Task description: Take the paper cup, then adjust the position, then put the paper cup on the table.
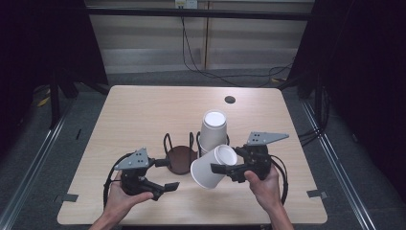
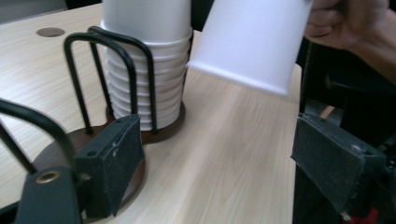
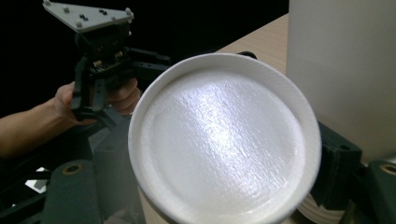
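Above table, right gripper [image 1: 229, 168] clamps tilted cup [image 1: 213, 167].

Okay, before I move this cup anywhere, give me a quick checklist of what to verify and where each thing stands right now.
1. Right gripper clamped on the loose cup: ok.
2. Cup lifted clear of the table: ok; it's tilted.
3. Left gripper open and holding nothing: ok.
4. Empty slot of the cup holder free: ok.
5. Stack of cups seated upright in the other slot: ok.
6. Grip firm enough not to slip: cannot tell.
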A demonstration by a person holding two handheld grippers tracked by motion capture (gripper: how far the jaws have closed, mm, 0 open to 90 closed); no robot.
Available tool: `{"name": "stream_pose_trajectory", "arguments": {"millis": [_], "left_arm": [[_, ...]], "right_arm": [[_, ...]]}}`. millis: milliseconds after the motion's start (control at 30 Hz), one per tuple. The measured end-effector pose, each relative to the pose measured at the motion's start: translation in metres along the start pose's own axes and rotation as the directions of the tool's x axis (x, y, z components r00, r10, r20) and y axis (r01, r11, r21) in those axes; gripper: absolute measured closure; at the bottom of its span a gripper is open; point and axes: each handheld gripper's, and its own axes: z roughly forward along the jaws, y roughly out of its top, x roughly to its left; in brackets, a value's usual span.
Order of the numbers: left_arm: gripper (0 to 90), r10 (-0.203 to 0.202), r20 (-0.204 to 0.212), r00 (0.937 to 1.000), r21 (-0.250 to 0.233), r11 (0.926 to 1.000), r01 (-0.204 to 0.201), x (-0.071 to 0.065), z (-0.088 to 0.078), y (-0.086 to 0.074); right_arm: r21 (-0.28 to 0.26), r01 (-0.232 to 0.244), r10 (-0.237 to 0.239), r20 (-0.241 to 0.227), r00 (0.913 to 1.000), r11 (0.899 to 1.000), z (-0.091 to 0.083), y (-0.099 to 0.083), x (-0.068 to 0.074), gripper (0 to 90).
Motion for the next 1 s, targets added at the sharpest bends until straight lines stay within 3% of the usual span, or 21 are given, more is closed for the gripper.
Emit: {"name": "stream_pose_trajectory", "arguments": {"millis": [133, 1000], "left_arm": [[16.0, 0.013, 0.039, 0.9992, 0.004, 0.9999, -0.013, -0.002, 0.002, -0.003], [15.9, 0.025, 0.082, 0.9963, 0.006, 0.9996, -0.026, -0.009, 0.018, -0.01]], "right_arm": [[0.029, 0.001, -0.001, -0.009, 1.0, 1.0, 0.011, -0.005, 0.0, 24.9], [0.071, -0.004, 0.01, -0.093, 0.9956, 0.997, 0.044, -0.019, 0.013, 25.0]]}}
